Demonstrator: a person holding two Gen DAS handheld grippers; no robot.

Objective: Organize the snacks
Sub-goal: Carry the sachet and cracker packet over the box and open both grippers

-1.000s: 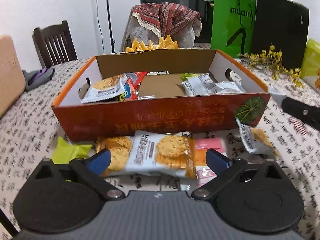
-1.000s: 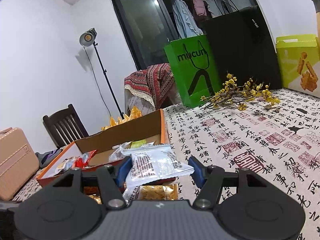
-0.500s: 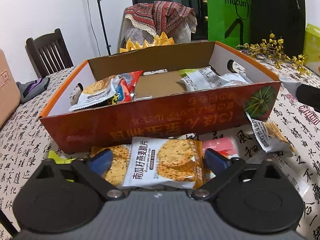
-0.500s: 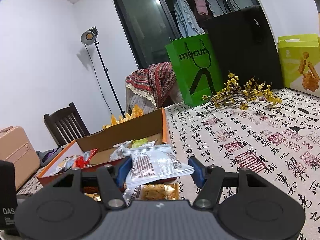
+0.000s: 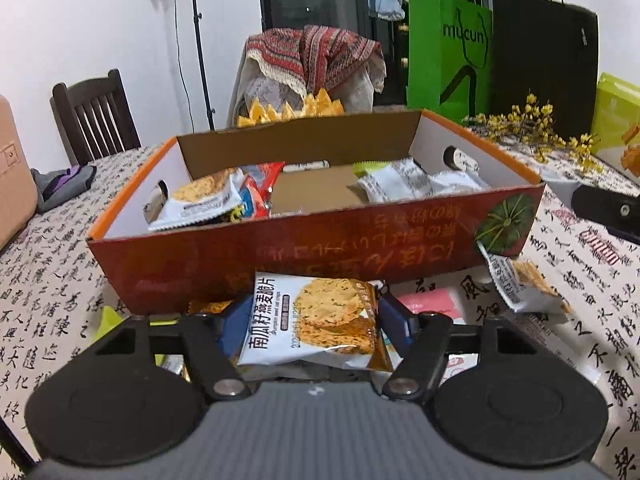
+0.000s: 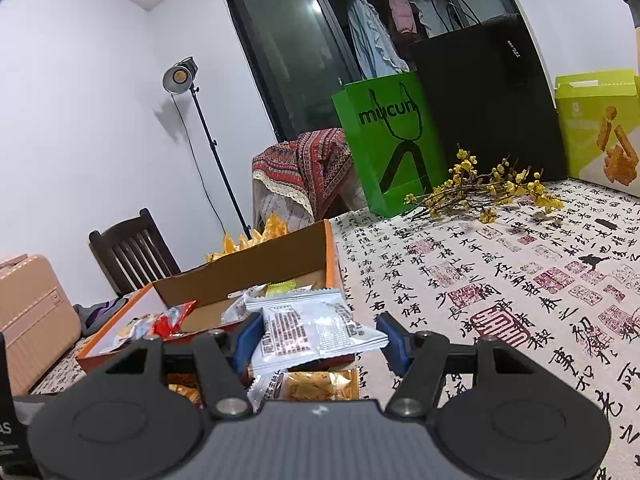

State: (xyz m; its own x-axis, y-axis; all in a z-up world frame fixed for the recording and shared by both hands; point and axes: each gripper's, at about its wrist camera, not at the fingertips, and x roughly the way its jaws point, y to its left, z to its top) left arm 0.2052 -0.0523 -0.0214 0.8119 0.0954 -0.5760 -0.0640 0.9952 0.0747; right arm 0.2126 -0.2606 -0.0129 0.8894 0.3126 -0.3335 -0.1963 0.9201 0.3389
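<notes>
Lower centre: left tool point(image 5: 312, 316), jaws just closing, pinches a cracker packet point(image 5: 316, 322) before the box point(image 5: 320, 248); right tool point(image 6: 316, 338) pinches a white packet point(image 6: 312, 328).

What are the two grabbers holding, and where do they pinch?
The left gripper, whose fingers have just been closing, pinches the orange cracker packet by its side edges. The right gripper holds the silvery-white snack packet likewise.
</notes>
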